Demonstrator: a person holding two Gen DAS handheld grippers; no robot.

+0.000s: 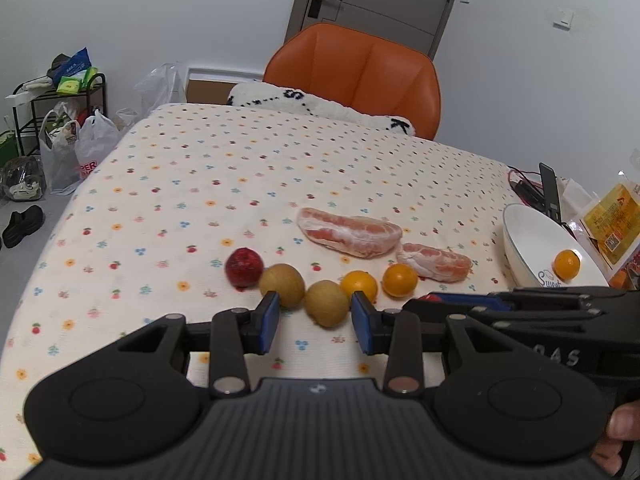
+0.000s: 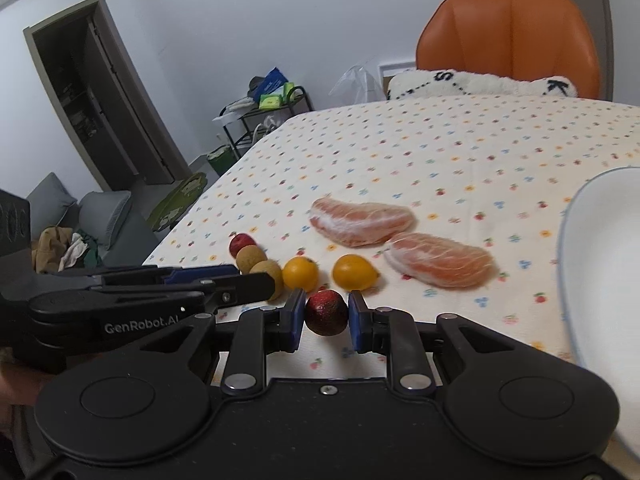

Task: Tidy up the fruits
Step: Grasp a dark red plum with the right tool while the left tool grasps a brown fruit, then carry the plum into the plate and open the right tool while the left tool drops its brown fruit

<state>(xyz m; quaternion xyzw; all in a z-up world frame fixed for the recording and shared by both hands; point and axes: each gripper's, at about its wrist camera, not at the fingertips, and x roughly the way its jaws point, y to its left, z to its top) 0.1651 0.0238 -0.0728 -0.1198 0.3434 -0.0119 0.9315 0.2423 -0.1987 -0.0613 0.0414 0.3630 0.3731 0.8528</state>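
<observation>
A row of small fruits lies on the dotted tablecloth (image 1: 200, 184): a red fruit (image 1: 244, 268), two brown fruits (image 1: 282, 284) (image 1: 326, 303) and two small oranges (image 1: 359, 285) (image 1: 400, 279). Behind them rest two peeled pomelo segments (image 1: 350, 236) (image 1: 434, 262). My left gripper (image 1: 316, 320) is open, its blue pads on either side of the nearer brown fruit without touching it. My right gripper (image 2: 326, 316) is shut on a dark red fruit (image 2: 326, 312), just in front of the oranges (image 2: 301, 273) (image 2: 354, 272). The white bowl (image 1: 532, 240) at the right holds one orange (image 1: 567, 265).
An orange chair (image 1: 360, 72) with a fluffy white cushion (image 1: 320, 108) stands at the table's far edge. Snack packets (image 1: 608, 220) and a dark device with cables (image 1: 548, 192) crowd the right side behind the bowl. Bags and a rack (image 1: 60, 128) sit on the floor at the left.
</observation>
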